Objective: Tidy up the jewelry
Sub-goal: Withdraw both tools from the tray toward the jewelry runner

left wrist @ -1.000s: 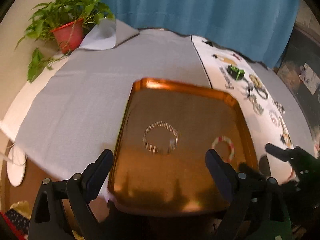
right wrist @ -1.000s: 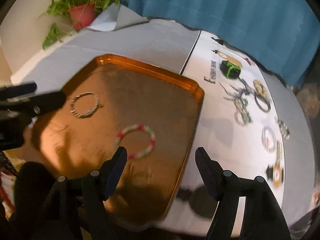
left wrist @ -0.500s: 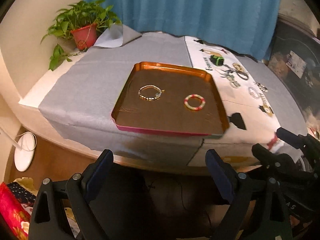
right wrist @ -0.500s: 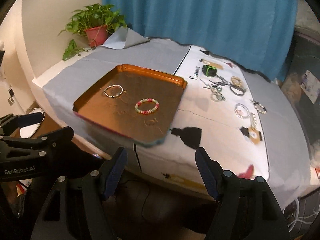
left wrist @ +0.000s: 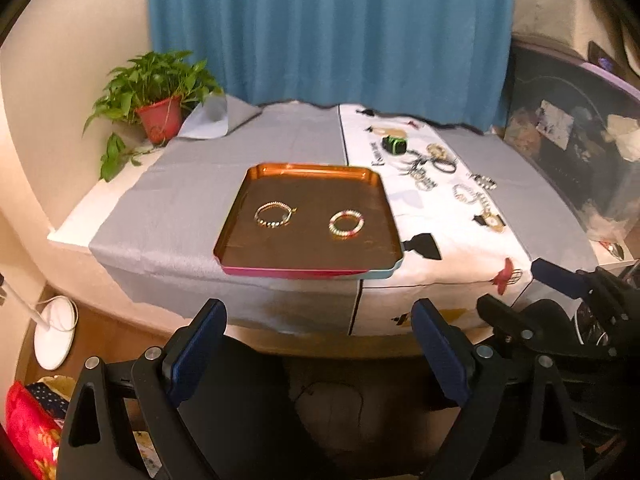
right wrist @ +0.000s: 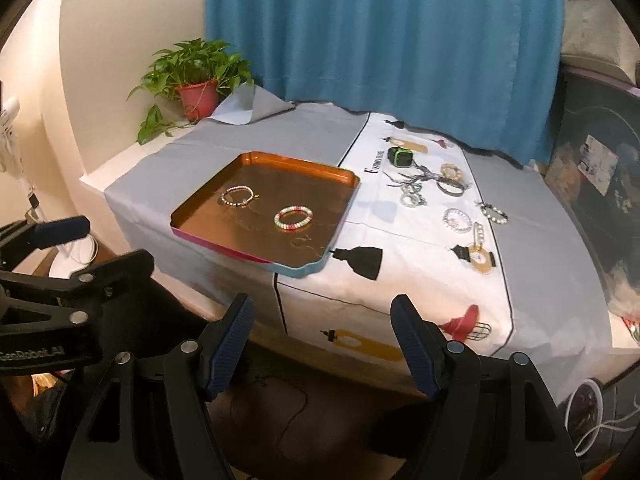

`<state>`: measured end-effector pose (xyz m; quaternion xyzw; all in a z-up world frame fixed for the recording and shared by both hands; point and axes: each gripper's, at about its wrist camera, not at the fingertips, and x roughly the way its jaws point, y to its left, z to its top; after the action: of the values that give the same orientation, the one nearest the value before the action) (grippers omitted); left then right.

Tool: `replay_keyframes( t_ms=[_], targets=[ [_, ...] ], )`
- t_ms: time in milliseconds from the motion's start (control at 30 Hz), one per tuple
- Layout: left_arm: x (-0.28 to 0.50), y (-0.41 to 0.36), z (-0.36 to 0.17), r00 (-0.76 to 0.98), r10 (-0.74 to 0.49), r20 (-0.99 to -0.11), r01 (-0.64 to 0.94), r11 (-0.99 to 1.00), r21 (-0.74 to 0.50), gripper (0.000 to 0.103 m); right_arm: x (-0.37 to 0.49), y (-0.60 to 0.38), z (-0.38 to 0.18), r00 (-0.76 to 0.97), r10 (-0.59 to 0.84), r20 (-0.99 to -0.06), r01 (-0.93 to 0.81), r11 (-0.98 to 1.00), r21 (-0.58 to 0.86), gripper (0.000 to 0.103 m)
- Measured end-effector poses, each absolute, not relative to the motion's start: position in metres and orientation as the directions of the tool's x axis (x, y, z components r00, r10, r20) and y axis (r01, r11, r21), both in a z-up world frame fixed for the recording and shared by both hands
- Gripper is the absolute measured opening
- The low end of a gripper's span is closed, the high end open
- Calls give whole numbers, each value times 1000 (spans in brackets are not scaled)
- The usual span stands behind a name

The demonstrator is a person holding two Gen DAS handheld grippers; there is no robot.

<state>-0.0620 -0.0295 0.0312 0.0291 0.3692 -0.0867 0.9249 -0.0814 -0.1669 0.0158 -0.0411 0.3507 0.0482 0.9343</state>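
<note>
The left gripper hangs in front of the table, short of its near edge, its blue-padded fingers spread wide with nothing between them. The right gripper is likewise held off the table's front edge, fingers wide apart and gripping nothing.

Well ahead of the left fingers sits an orange tray on the grey cloth, its right part lying over the white printed cloth. In the tray lie a gold bead bracelet and, apart from it to the right, a pink and white bracelet.

From the right wrist view the tray lies ahead and left of the fingers. Farther ahead and to their right, on the white cloth, loose jewelry is scattered near a small green and black box. A potted plant stands at the far left corner, before a blue curtain.
</note>
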Motion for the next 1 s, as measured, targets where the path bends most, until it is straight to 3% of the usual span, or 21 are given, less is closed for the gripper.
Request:
replay_keyframes(
  t_ms=[1000],
  targets=[
    [-51, -59, 12, 653, -124, -747, 222, 974, 32, 93, -79, -198, -7, 724, 66, -686, -69, 997, 23, 72]
  ],
)
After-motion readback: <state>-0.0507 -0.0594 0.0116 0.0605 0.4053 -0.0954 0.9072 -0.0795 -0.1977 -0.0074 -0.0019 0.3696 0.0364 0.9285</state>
